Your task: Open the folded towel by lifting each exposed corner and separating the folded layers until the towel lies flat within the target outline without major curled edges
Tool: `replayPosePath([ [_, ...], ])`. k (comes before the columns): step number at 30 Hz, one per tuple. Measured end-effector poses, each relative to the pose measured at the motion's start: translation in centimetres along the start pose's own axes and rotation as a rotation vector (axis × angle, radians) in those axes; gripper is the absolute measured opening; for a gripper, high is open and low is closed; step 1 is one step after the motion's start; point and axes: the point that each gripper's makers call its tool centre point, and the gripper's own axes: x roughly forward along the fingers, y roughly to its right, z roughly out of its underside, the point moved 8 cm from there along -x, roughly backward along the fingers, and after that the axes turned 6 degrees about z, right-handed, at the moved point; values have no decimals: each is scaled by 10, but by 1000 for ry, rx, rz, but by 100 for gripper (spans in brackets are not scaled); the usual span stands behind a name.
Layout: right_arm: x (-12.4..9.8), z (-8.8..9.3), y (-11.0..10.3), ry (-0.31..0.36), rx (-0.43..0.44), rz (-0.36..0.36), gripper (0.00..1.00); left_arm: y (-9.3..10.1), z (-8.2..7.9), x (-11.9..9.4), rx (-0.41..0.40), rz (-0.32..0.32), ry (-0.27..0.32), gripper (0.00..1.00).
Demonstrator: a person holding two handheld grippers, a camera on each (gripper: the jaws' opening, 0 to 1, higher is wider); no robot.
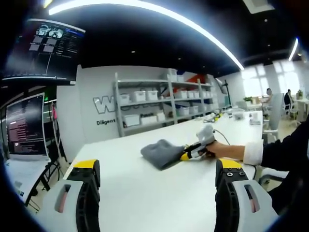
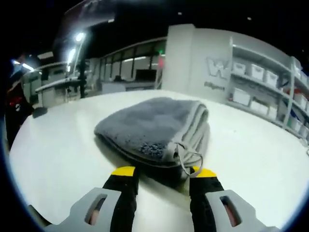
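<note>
Left gripper view: set back above the white table [image 1: 145, 193], facing across it toward shelving [image 1: 159, 104] at 12 o'clock; monitors [image 1: 26, 125] at 9 o'clock.

Right gripper view: low over the tabletop, very near the grey towel [image 2: 154, 125], which lies just beyond the jaw tips.

Shared: the towel, the tabletop, the shelving, the lettered wall [image 2: 217, 70]. The right gripper [image 1: 193, 151] appears at 2 o'clock in the left gripper view.

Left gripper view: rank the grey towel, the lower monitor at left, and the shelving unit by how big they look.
1. Shelving unit, largest.
2. Monitor.
3. Grey towel, smallest.
The monitor sits nearer the camera, so its rank over the towel is apparent only.
</note>
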Motion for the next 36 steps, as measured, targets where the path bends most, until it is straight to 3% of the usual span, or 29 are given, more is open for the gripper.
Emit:
replayPosePath([
  [10,2,0,-3,4,-8,11,34,-6,-1,-9,-1,-24,2,98],
  [24,-1,-2,-8,15,-54,22,15,-5,0,-7,-2,-23,-3,97],
  [29,-3,-1,-11,22,0,-14,6,-4,2,-4,-7,-22,-7,97],
  [36,-8,-2,-16,13,36,-60,2,-4,6,2,-13,-17,-17,96],
])
